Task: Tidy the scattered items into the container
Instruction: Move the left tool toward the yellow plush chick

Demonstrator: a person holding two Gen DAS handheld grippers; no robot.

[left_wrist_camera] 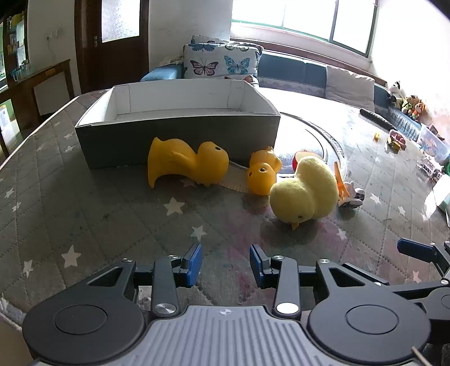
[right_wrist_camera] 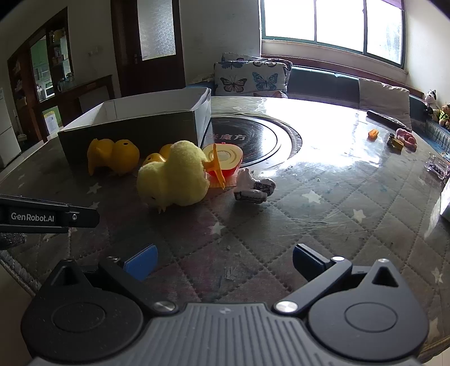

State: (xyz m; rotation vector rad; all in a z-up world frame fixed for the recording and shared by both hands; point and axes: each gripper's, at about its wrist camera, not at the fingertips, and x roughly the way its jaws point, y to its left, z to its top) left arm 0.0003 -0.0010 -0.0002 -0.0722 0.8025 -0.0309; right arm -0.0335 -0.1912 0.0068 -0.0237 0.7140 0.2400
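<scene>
1. The left gripper (left_wrist_camera: 225, 260) hovers low over the surface (left_wrist_camera: 98, 225), its blue pads parted by a moderate gap with nothing between them.
2. The right gripper (right_wrist_camera: 225, 263) is spread much wider, and it too holds nothing; one of its blue pads also shows at the right edge of the left wrist view.
3. The plush chick (left_wrist_camera: 305, 191) lies tipped forward, beak down, ahead of the left gripper and slightly to its right, well apart from both grippers.
4. Just behind it lies the small rubber duck (left_wrist_camera: 263, 174), and to the left of that the large rubber duck (left_wrist_camera: 187, 164) lies on its side, right against the front wall of the box.
5. The box (left_wrist_camera: 180, 135) is an open cardboard container, dark outside and white inside; no contents show inside it from here.
6. Behind the plush chick sits a red and yellow round toy (right_wrist_camera: 225, 157) with an orange clip (right_wrist_camera: 216, 166) leaning across it.
7. To the right of those lies a small white toy vehicle (right_wrist_camera: 254, 187), tipped over.
8. The surface is a round table under a grey quilted cover with white stars and a clear sheet; a dark turntable (right_wrist_camera: 253, 140) sits in its middle.
9. Small toys lie scattered at the far right edge.
10. Beyond are a bench with a butterfly cushion (left_wrist_camera: 219, 63), a bright window (right_wrist_camera: 332, 25) and a dark wooden door (left_wrist_camera: 112, 42).
</scene>
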